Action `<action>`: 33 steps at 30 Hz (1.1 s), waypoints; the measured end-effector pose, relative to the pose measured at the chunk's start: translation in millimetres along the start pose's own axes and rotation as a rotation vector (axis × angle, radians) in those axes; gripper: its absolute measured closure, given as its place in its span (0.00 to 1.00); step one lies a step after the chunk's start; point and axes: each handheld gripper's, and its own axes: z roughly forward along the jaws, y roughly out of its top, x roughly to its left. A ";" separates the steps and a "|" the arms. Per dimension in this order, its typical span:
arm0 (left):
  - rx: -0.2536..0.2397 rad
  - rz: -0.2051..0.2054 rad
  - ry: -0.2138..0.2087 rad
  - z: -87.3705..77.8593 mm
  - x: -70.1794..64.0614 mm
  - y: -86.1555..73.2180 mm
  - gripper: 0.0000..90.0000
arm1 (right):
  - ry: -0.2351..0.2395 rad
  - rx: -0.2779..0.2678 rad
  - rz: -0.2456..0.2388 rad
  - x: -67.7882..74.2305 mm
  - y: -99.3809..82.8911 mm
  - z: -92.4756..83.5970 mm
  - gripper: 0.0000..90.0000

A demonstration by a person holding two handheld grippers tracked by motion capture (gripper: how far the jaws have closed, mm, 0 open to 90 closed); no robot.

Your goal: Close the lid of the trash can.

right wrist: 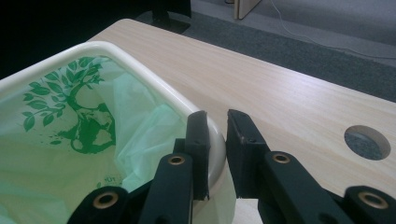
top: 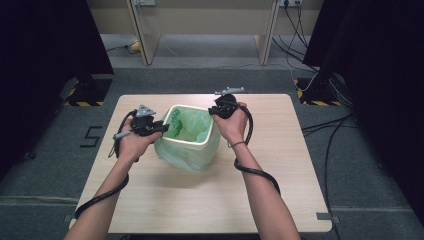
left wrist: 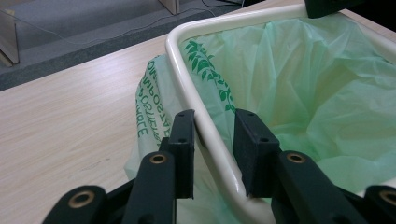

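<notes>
Left gripper (left wrist: 212, 154) straddles the near-left rim of a cream bin (top: 190, 141) at the middle of the desk (top: 165, 200), jaws not yet pinching; right gripper (right wrist: 215, 140) clamps the opposite rim. Green liner bag (top: 192, 125) already lines the bin and drapes outside, so fitting looks nearly finished.
</notes>
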 end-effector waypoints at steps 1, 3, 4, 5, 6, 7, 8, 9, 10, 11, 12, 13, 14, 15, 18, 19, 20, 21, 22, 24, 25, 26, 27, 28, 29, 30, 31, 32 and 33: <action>0.003 -0.005 0.003 1.0 0.9 -0.3 0.77 | 0.000 -0.003 -0.001 0.7 0.3 -1.0 0.86; 0.010 -0.013 0.003 2.8 3.0 -0.2 0.78 | 0.002 -0.002 -0.001 2.7 1.2 -2.9 0.86; 0.010 -0.017 0.006 3.6 3.2 -0.1 0.79 | 0.001 -0.001 -0.004 3.2 1.4 -3.3 0.87; 0.014 -0.013 0.011 3.9 3.1 0.2 0.79 | 0.000 0.001 -0.008 3.4 1.3 -3.2 0.88; 0.015 -0.008 0.016 4.2 2.5 0.0 0.79 | 0.000 0.005 -0.012 3.2 0.7 -2.6 0.88; 0.018 -0.004 0.017 4.3 1.8 -0.4 0.80 | 0.001 0.009 -0.009 2.9 -0.3 -1.5 0.88; 0.016 -0.005 0.018 4.3 1.3 -1.0 0.80 | 0.003 0.014 -0.006 2.8 -1.4 -0.1 0.88; 0.011 -0.006 0.018 4.1 1.0 -1.5 0.80 | 0.002 0.020 -0.009 2.6 -2.8 1.4 0.88; 0.007 -0.005 0.017 3.9 0.8 -1.9 0.79 | 0.003 0.025 -0.009 2.6 -4.3 3.0 0.88; 0.011 -0.004 0.016 3.5 0.7 -1.8 0.79 | 0.005 0.021 -0.011 2.1 -5.5 4.0 0.87; 0.009 -0.004 0.014 3.7 0.9 -1.7 0.79 | 0.008 0.017 -0.006 1.9 -6.0 4.1 0.88; 0.013 -0.004 0.013 3.7 1.1 -1.5 0.79 | 0.009 0.015 -0.005 1.7 -6.2 4.0 0.88; 0.017 -0.001 0.013 3.7 0.9 -1.3 0.79 | 0.007 0.017 -0.003 2.0 -6.0 3.6 0.88; 0.024 0.009 0.013 3.6 0.6 -1.5 0.79 | 0.005 0.018 -0.005 2.2 -5.9 3.3 0.88; 0.043 0.007 -0.008 3.4 2.1 -5.6 0.78 | 0.009 0.016 -0.004 3.1 -5.4 1.6 0.87; 0.041 -0.004 -0.014 4.0 3.2 -7.5 0.78 | 0.011 0.013 -0.004 2.9 -5.3 1.0 0.87; 0.043 -0.010 -0.016 5.1 3.2 -9.1 0.77 | 0.014 0.015 -0.006 3.3 -5.3 1.0 0.87; 0.046 -0.009 -0.014 6.2 3.0 -10.2 0.77 | 0.015 0.020 -0.006 3.8 -5.6 1.3 0.86; 0.046 -0.012 -0.013 6.5 2.9 -10.4 0.76 | 0.013 0.020 -0.010 4.2 -6.1 2.0 0.86; 0.045 -0.011 -0.007 6.6 1.9 -10.2 0.77 | 0.009 0.021 -0.013 4.6 -7.0 2.5 0.86; 0.048 -0.008 -0.006 6.5 1.6 -10.0 0.77 | 0.009 0.019 -0.017 4.1 -7.5 2.6 0.86; 0.050 -0.009 -0.005 6.5 1.5 -9.9 0.77 | 0.011 0.019 -0.016 3.8 -8.0 2.7 0.86; 0.051 -0.009 -0.005 6.7 1.4 -9.9 0.77 | 0.014 0.017 -0.015 3.3 -8.5 2.7 0.86; 0.050 -0.009 -0.003 6.9 1.3 -10.0 0.77 | 0.015 0.019 -0.013 3.0 -8.9 2.5 0.86; 0.050 -0.010 -0.003 7.0 1.1 -10.2 0.77 | 0.015 0.015 -0.013 3.0 -9.3 2.5 0.86; 0.049 -0.016 -0.003 7.2 1.1 -10.5 0.77 | 0.014 0.013 -0.016 3.0 -9.7 2.5 0.86; 0.048 -0.018 -0.003 7.3 1.1 -10.8 0.77 | 0.014 0.011 -0.015 3.1 -10.0 2.6 0.86; 0.045 -0.020 -0.003 7.5 1.1 -11.1 0.77 | 0.014 0.009 -0.015 3.1 -10.1 2.7 0.86; 0.043 -0.020 -0.002 7.5 0.9 -11.3 0.77 | 0.014 0.007 -0.015 3.0 -10.3 2.8 0.86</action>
